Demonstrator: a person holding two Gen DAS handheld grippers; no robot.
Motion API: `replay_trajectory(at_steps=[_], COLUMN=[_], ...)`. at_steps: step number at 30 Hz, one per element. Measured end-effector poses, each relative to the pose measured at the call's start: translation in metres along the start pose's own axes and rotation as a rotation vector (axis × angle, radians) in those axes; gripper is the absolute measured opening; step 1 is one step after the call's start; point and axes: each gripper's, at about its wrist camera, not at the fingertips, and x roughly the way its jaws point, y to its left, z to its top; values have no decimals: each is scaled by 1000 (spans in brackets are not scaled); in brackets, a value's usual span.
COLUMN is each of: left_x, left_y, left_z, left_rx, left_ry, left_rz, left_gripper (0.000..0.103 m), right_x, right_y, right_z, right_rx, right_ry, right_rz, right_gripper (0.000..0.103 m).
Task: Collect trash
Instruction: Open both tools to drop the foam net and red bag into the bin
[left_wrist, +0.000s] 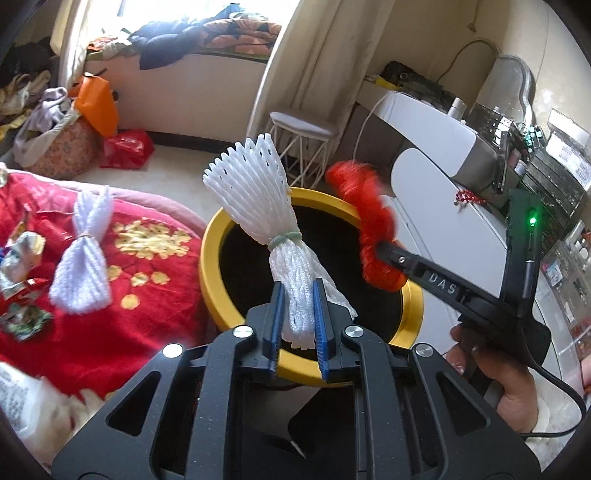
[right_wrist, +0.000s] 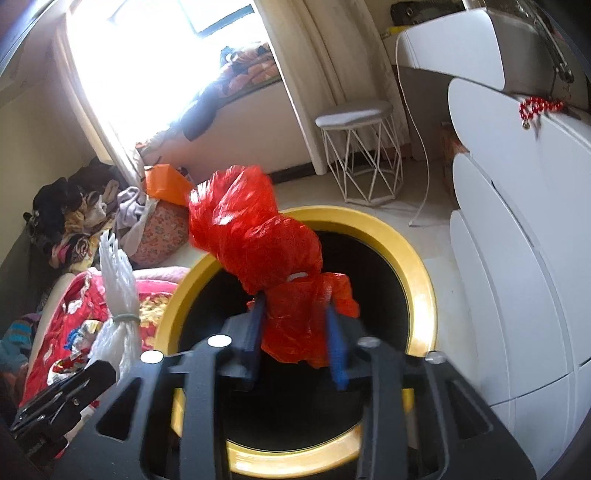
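Left tool (left_wrist: 298, 317) pinches the white foam net (left_wrist: 271, 229) below its band; light, springy. Right tool (right_wrist: 295, 332) stands loose around the crinkly red bag (right_wrist: 258, 236), mid-frame above the bin (right_wrist: 413, 266)

The right gripper (right_wrist: 295, 332) holds its blue fingers (right_wrist: 337, 350) either side of a red bag (right_wrist: 258, 240) above the yellow-rimmed bin (right_wrist: 417, 280). At eight o'clock, white netting (right_wrist: 118, 291) stands over a red bedspread (right_wrist: 74, 314); at one o'clock sits a stool (right_wrist: 354, 110).

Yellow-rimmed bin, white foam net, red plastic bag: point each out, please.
Yellow-rimmed bin (left_wrist: 210, 258): left wrist view, left rim.
White foam net (left_wrist: 255, 192): left wrist view, flared upper half.
Red plastic bag (right_wrist: 255, 236): right wrist view, bulging middle.
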Motion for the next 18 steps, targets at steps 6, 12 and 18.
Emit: replay_trajectory(at_steps=[6, 12, 18], left_x=[0, -18, -42], left_y=[5, 7, 8], left_z=[0, -3, -9], left_rx=[-35, -51, -62], left_ry=[-32, -87, -148], left_rz=[14, 52, 117], left_gripper=[55, 86, 92], right_x=[-1, -7, -18], right_y=[-3, 0, 11], right_z=[0, -1, -3], right_rx=[20, 2, -55], right_ry=[-18, -62, -125], right_rz=[-17, -28, -30], right_gripper=[64, 72, 78])
